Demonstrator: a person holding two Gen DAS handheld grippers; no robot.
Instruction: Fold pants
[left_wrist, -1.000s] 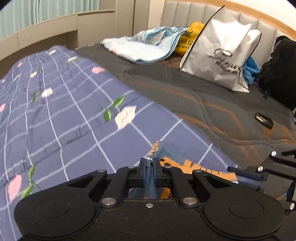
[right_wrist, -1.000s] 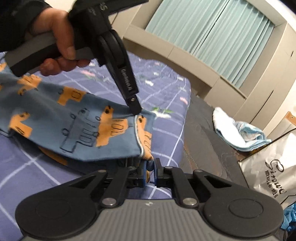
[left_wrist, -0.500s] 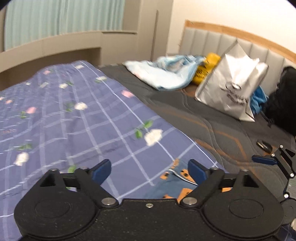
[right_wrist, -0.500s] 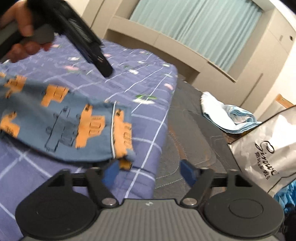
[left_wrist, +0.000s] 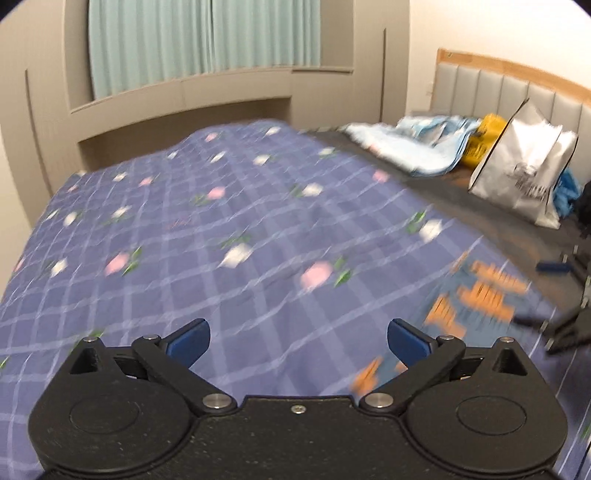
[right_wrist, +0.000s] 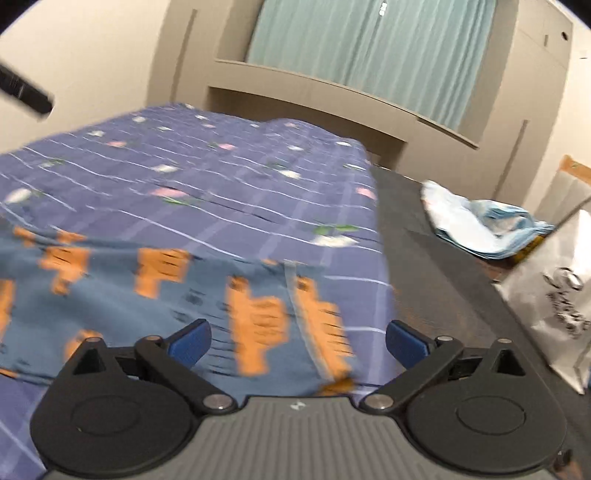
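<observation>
The blue pants with orange prints (right_wrist: 166, 288) lie folded flat on the checked floral bedspread (right_wrist: 221, 177). My right gripper (right_wrist: 297, 341) hovers just over their near edge. Its jaws are opening wide, and the cloth lies below the gap, free of the blue pads (right_wrist: 188, 341). My left gripper (left_wrist: 297, 339) hangs above bare bedspread (left_wrist: 221, 221), its jaws also opening, with nothing between them. In the left wrist view the pants (left_wrist: 476, 299) sit blurred at the right, beside the right gripper (left_wrist: 543, 293). A black finger of the left gripper (right_wrist: 26, 92) shows at the upper left of the right wrist view.
Bare dark mattress (left_wrist: 461, 199) runs along the right of the bedspread. On it are a light blue cloth pile (left_wrist: 417, 144), a yellow bag (left_wrist: 480, 144) and a white shopping bag (left_wrist: 524, 173) against the padded headboard (left_wrist: 498, 85). A beige ledge (left_wrist: 184, 92) with curtains borders the far side.
Both grippers let go of the pants' edge and opened wide. The pants dropped flat onto the bed. My left gripper swung away to the left and up; the right one rose a little.
</observation>
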